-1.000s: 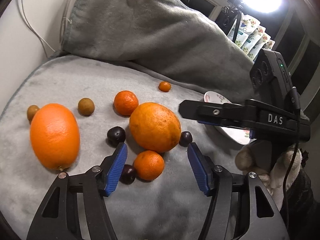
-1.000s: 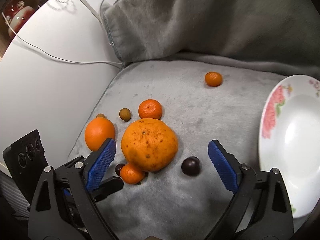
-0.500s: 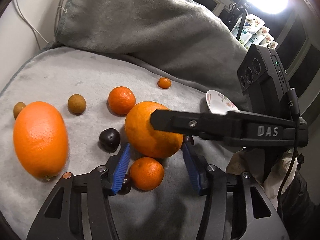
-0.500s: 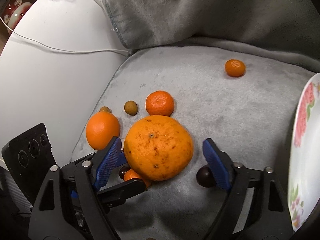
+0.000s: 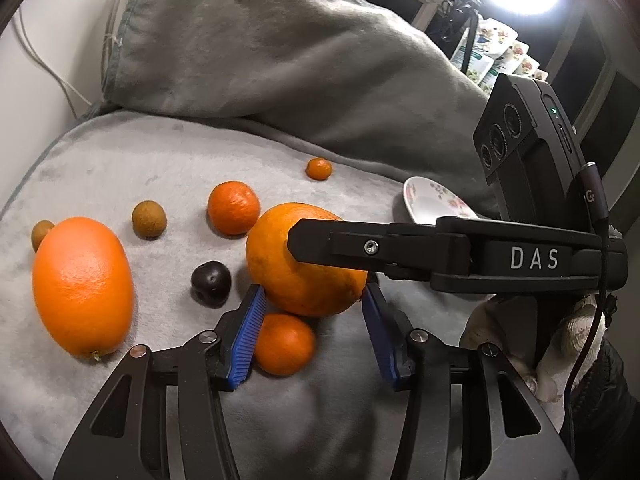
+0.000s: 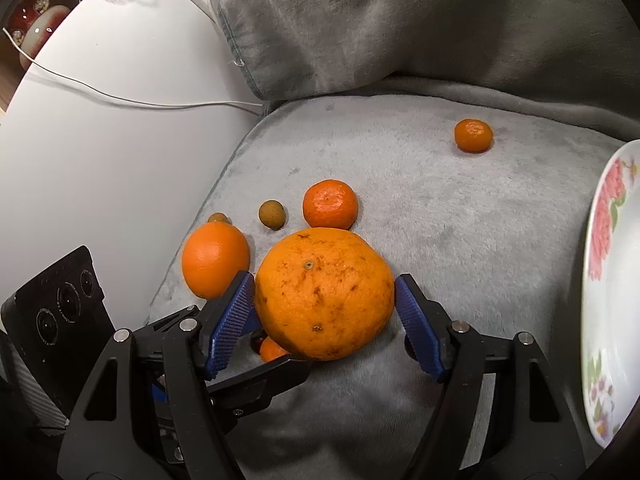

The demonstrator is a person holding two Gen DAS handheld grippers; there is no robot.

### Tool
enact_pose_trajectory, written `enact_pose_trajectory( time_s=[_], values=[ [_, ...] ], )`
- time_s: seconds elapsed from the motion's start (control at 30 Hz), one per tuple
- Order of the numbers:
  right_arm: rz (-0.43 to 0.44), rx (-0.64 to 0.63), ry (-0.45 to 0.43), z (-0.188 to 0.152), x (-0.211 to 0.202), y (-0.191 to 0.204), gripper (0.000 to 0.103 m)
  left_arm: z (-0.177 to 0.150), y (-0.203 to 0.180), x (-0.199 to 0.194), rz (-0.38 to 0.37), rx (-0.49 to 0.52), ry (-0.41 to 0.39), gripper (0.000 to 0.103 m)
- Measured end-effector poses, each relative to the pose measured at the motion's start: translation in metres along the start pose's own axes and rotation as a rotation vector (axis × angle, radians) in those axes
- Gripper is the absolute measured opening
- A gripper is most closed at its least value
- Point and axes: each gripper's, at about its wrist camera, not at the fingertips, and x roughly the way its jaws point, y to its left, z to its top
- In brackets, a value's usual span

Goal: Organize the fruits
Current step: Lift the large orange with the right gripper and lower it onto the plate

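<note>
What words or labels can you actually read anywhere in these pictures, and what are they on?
"DAS": white capitals on the black side of the right gripper, seen from the left wrist camera.
A small white logo on the cable plug above it: too small to read.
Nothing else bears readable text.
</note>
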Motion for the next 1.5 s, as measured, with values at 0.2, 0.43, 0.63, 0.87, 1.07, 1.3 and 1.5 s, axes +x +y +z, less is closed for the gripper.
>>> enact_pose_trajectory(
  time_s=[0.2,0.43,0.63,0.87,1.07,1.3,1.5],
  values=[
    [-0.011,-0.004,-0.041,-0.006,-0.021,0.001,0.075,0.003,-0.013,-0.006,-0.011,0.028,-0.020,0.048],
    [-0.042,0.012,-0.105,-0.019,-0.053,-0.003,0.075,0.006,-0.039,-0.004,-0.046,0.076,-0.032,0.048],
    [-0.079,0.033,-0.150,-0.031,-0.083,-0.015,0.074,0.009,-0.064,0.004,-0.086,0.115,-0.032,0.048],
    [-0.106,0.100,-0.198,-0.044,-0.113,-0.041,0.074,0.011,-0.095,0.018,-0.127,0.161,-0.022,0.048],
    [-0.119,0.140,-0.219,-0.054,-0.132,-0.061,0.074,0.009,-0.117,0.027,-0.151,0.204,0.000,0.048],
    [-0.131,0.195,-0.236,-0.060,-0.149,-0.083,0.074,0.009,-0.138,0.041,-0.168,0.238,0.023,0.048],
    [-0.123,0.254,-0.248,-0.060,-0.161,-0.097,0.074,0.006,-0.147,0.055,-0.176,0.246,0.063,0.048]
  ],
)
